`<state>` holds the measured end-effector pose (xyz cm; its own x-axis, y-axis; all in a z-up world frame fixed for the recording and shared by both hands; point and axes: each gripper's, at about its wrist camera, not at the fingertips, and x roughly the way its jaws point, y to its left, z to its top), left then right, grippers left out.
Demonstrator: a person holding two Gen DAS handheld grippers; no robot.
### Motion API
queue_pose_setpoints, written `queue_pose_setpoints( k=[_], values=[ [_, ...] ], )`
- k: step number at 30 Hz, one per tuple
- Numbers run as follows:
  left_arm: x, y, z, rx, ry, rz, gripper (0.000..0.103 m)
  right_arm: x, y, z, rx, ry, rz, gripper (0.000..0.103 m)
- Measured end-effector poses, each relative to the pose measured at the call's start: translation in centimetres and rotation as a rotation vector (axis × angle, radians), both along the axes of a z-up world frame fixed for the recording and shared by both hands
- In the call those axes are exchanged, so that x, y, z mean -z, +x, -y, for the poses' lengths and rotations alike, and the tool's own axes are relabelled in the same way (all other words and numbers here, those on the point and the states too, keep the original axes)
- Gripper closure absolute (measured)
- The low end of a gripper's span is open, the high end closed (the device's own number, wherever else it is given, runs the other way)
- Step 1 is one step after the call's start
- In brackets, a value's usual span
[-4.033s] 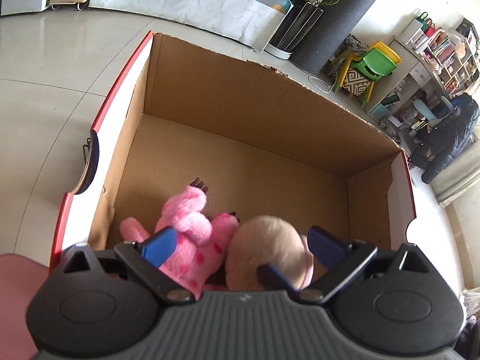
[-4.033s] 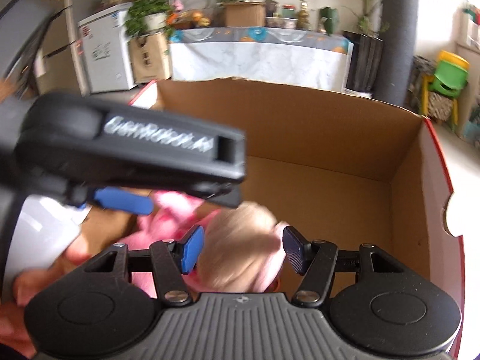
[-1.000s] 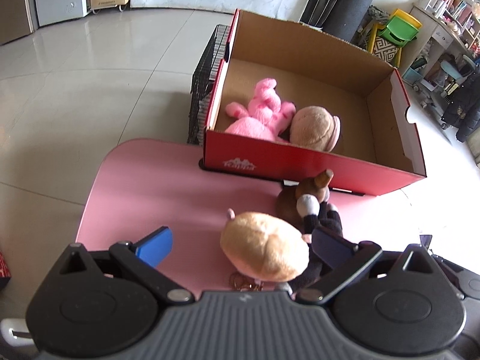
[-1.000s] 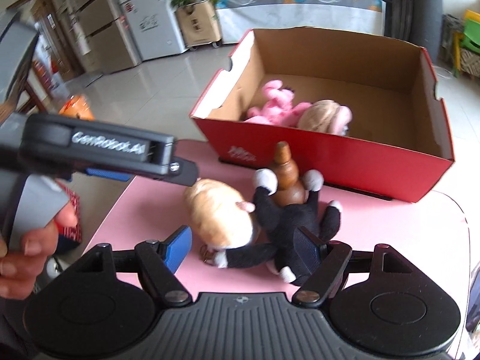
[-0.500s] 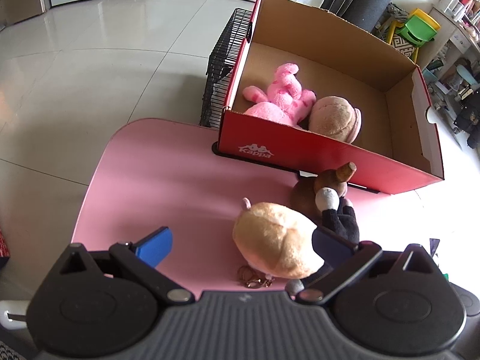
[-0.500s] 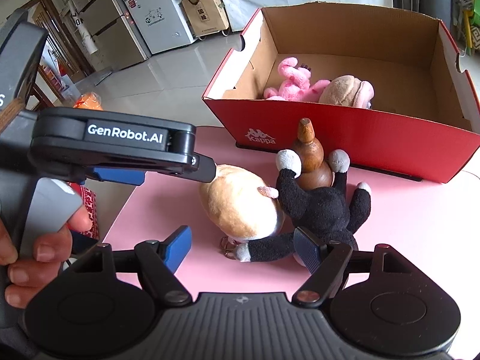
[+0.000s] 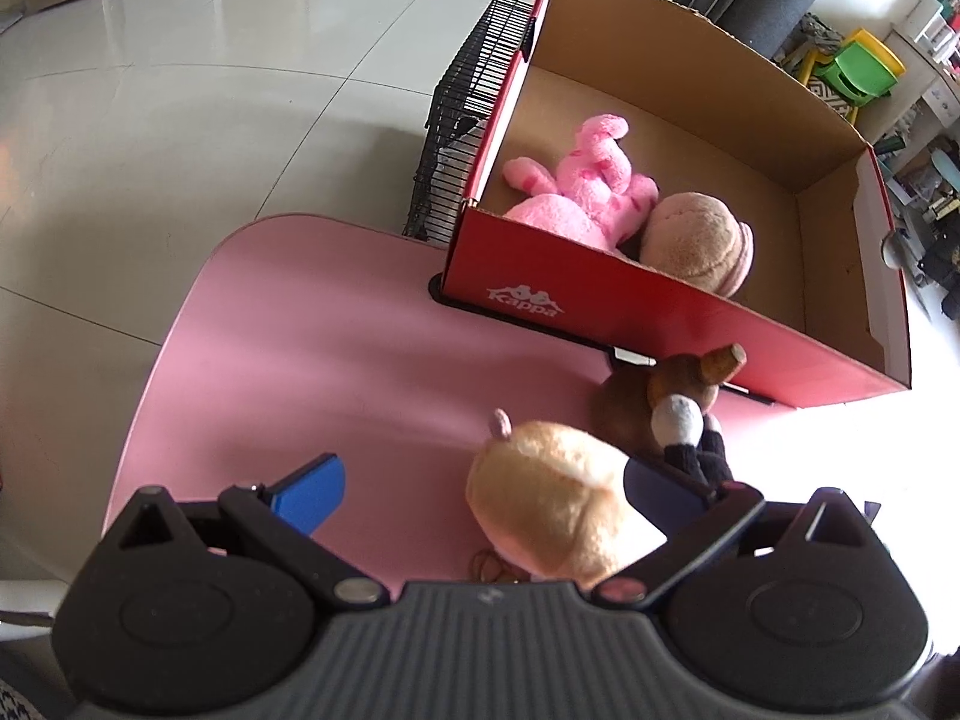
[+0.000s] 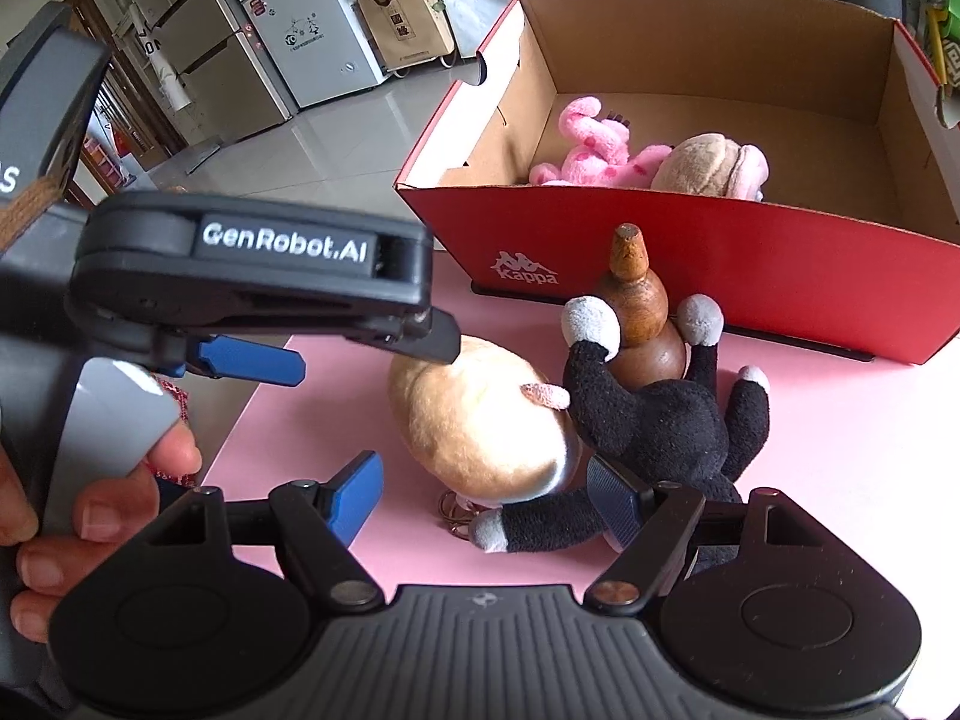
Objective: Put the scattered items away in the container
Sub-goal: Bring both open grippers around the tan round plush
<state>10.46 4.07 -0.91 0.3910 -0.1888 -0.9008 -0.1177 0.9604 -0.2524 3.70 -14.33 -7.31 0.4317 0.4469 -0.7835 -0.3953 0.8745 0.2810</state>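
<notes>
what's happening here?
A person holds a claw in each hand over a pink table, tidying toys into a red shoebox. A pink plush and a beige plush are already inside. Both claws, left and right, are open around a tan plush; a black plush and a wooden gourd wait beside it.

My left gripper (image 7: 480, 495) has a ribbed dark grey body, two round black housings with triangular cut-outs, silver pivot screws and blue pads. My right gripper (image 8: 486, 495) looks the same. Seen from the right, the left gripper's black casing reads "GenRobot.AI" in white above a grey handle in my left hand (image 8: 72, 516); a brownish strap, perhaps, crosses it.
</notes>
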Motion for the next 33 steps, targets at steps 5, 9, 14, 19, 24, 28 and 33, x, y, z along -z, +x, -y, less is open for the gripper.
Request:
queue_pose_setpoints(
  k=[5,9,14,19,24,28,33],
  values=[
    [0.9,0.8,0.3,-0.002,-0.013,-0.02,0.0,0.9,0.3,-0.4,0.001,-0.014,-0.008,0.027],
    [1.4,1.3,0.5,-0.004,-0.021,-0.029,0.0,1.4,0.4,-0.6,0.001,-0.018,-0.005,0.027],
    [2.0,1.8,0.7,-0.004,-0.034,-0.048,0.0,2.0,0.6,-0.8,0.001,-0.022,-0.008,0.027],
    [2.6,2.5,1.0,0.005,-0.037,-0.069,0.0,2.5,0.6,-1.1,0.0,-0.028,-0.002,0.027],
    [3.1,2.8,1.3,0.034,-0.035,-0.083,0.0,2.8,0.7,-1.2,-0.003,-0.028,0.0,0.028],
    [3.5,3.0,1.3,0.045,-0.049,-0.096,0.0,2.9,0.8,-1.1,-0.013,-0.031,0.001,0.029],
    [4.0,3.0,1.0,0.036,-0.083,-0.118,0.0,3.2,0.9,-1.0,-0.018,-0.033,-0.003,0.03]
  ],
)
